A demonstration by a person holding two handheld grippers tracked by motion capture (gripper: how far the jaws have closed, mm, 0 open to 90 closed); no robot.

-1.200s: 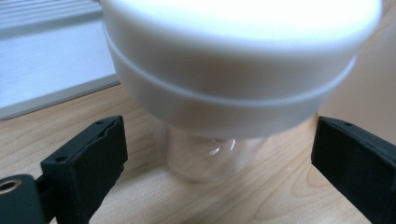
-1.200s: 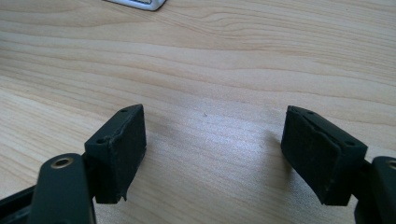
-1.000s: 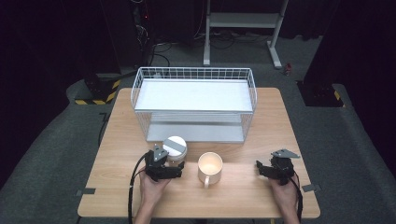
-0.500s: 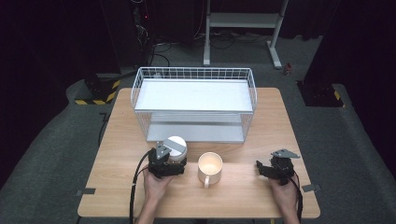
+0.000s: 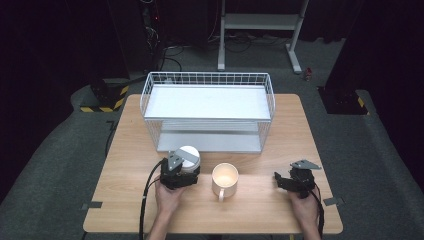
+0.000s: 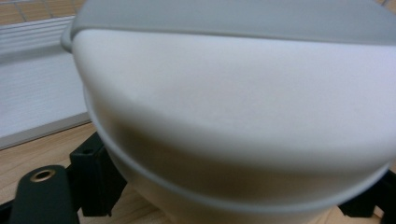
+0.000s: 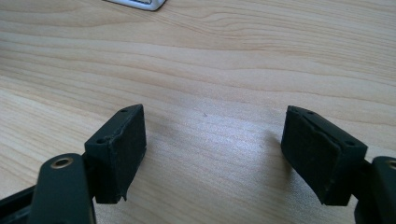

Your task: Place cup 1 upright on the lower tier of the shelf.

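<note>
A white cup with a grey lid (image 5: 189,157) stands on the wooden table (image 5: 125,150), in front of the wire rack. My left gripper (image 5: 185,171) reaches around its lower body from the near side. In the left gripper view the cup (image 6: 233,116) looms between the black pads (image 6: 95,179), which have just been closing and sit against its sides. A cream mug (image 5: 225,179) stands just right of it, handle toward me. At the table's near right, my right gripper (image 5: 281,180) rests low and open, and nothing lies between its pads (image 7: 119,154) over bare wood.
A white two-tier wire rack (image 5: 207,80) takes up the back middle of the table. Bare wood stretches along both sides and the front edge. A cable (image 5: 146,200) trails from the left gripper off the near edge.
My left gripper has edged forward around the lidded cup and its jaws have narrowed onto it. The right gripper and the mug have stayed put.
</note>
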